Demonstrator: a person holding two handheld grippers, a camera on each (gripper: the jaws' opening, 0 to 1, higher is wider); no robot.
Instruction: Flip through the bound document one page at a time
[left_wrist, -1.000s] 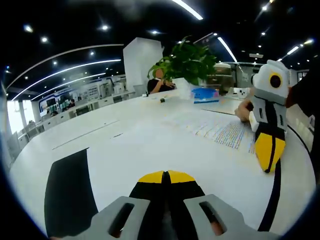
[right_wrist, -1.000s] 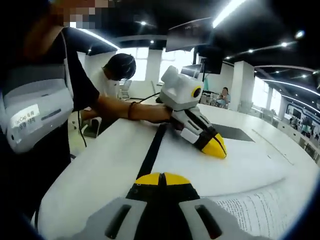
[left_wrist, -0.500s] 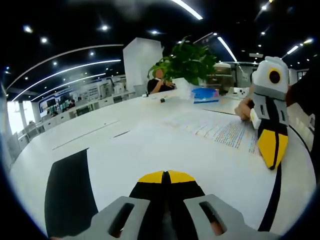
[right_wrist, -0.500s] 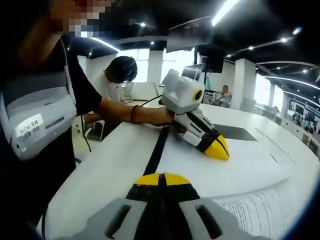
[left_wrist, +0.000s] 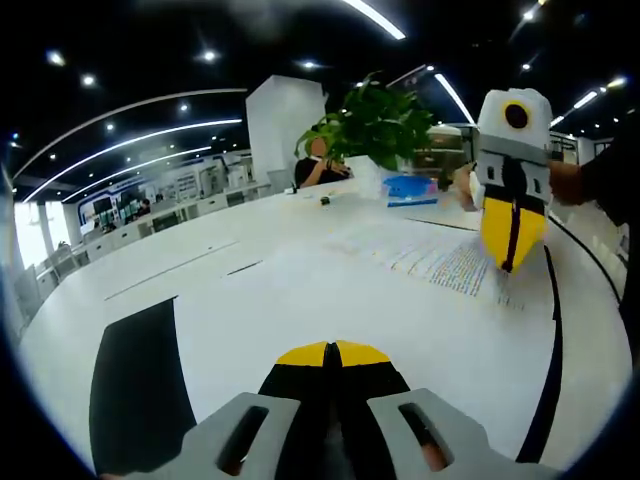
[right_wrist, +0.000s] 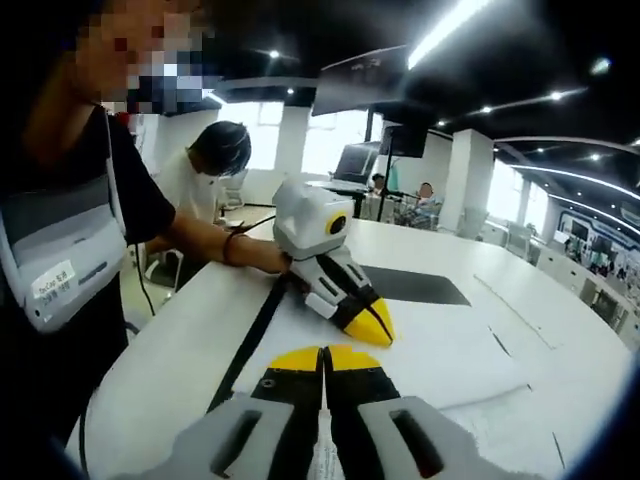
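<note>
The bound document lies open on the white table, with a printed page (left_wrist: 440, 262) and a blank white page (right_wrist: 440, 355). Its black binding strip (right_wrist: 255, 335) runs along the edge. My left gripper (left_wrist: 332, 353) is shut and low over the white page; in the right gripper view its yellow tips (right_wrist: 370, 325) rest on that page, with a hand (right_wrist: 268, 260) behind it. My right gripper (left_wrist: 512, 262) hangs tips-down just above the printed page. Its jaws (right_wrist: 322, 358) look shut, with a thin pale sliver between them. Whether a sheet is pinched there is hidden.
A potted plant (left_wrist: 375, 125) and a blue tissue box (left_wrist: 410, 188) stand at the table's far side. A black mat (right_wrist: 410, 285) lies beyond the document. A person in a white top (right_wrist: 215, 165) leans at the table edge, and another stands close at the left (right_wrist: 70, 250).
My right gripper has lifted off the table and swung up and left over the printed page. The left gripper has stayed in place, shut.
</note>
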